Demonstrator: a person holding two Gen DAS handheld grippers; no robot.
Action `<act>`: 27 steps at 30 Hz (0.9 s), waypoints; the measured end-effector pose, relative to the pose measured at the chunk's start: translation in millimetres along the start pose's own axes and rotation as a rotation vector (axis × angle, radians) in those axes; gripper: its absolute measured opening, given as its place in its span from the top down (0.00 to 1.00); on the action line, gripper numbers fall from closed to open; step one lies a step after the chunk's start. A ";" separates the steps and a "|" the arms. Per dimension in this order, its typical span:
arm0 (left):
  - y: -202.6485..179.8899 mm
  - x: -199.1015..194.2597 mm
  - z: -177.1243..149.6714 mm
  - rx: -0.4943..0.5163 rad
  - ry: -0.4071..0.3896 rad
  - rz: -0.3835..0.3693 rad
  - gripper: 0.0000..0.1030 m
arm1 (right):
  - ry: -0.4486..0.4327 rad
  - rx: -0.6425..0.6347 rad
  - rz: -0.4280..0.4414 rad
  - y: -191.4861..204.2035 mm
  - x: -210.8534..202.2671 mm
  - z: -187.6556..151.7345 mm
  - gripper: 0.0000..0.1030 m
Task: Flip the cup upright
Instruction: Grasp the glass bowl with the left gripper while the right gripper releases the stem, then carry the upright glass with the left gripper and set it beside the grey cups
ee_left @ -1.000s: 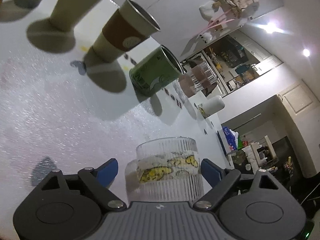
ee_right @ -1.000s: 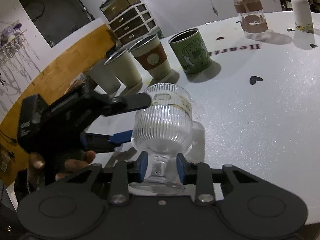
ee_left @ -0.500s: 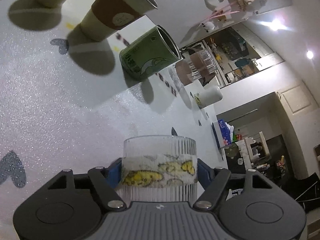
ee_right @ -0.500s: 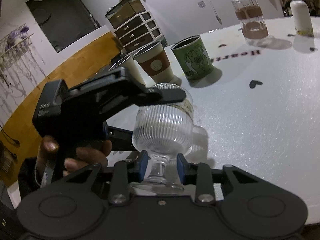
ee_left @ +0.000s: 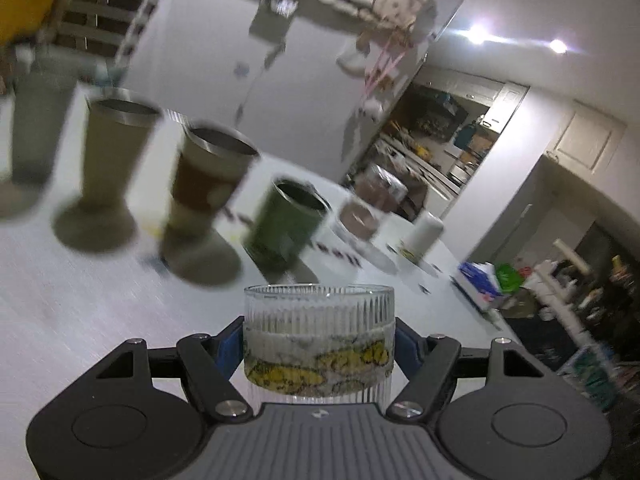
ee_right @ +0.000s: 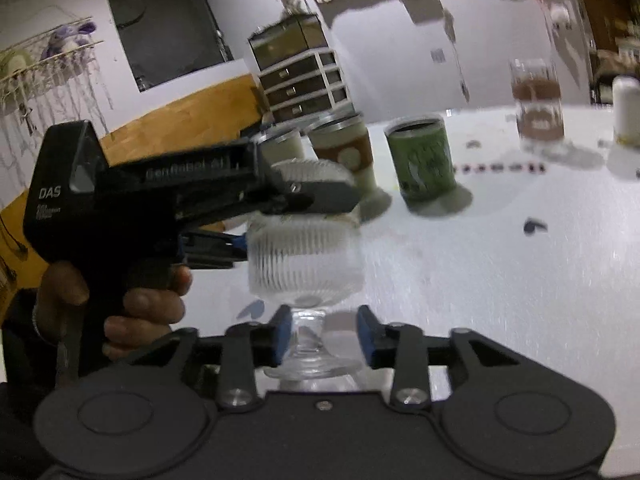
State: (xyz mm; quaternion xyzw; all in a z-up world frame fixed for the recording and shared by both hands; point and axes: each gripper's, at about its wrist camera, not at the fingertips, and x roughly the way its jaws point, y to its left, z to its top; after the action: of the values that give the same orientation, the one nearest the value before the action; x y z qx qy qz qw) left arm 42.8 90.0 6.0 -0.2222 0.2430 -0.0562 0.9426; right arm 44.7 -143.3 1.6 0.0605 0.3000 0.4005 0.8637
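A clear ribbed stemmed glass cup (ee_right: 304, 256) with a yellow printed band (ee_left: 320, 368) stands upright, rim up, just above the white table (ee_right: 500, 280). My left gripper (ee_left: 318, 346) is shut on the cup's bowl, its blue pads (ee_left: 230, 346) pressed against both sides; it shows from the side in the right wrist view (ee_right: 240, 246). My right gripper (ee_right: 324, 334) is open around the cup's stem, its blue pads (ee_right: 282, 334) apart from the glass.
A row of cups stands behind: two beige tumblers (ee_left: 116, 160), a brown-sleeved tumbler (ee_left: 208, 200), a green can-shaped cup (ee_left: 290, 226), a brown-banded glass (ee_right: 536, 100), a white bottle (ee_right: 626, 110). Dark heart stickers (ee_right: 536, 226) mark the table.
My left gripper closed on the cup's bowl and rotated level. My right gripper opened off the stem. Both views are motion-blurred now.
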 end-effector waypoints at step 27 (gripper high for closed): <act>72.5 8.6 61.4 0.270 -0.271 0.583 0.28 | -0.123 -0.095 -0.176 10.6 -8.6 0.9 0.44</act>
State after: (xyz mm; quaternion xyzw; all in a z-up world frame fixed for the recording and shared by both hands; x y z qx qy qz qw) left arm 79.9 177.2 17.9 -0.0225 0.1593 0.2136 0.9636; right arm 34.0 -142.4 10.0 0.0175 0.2315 0.3325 0.9141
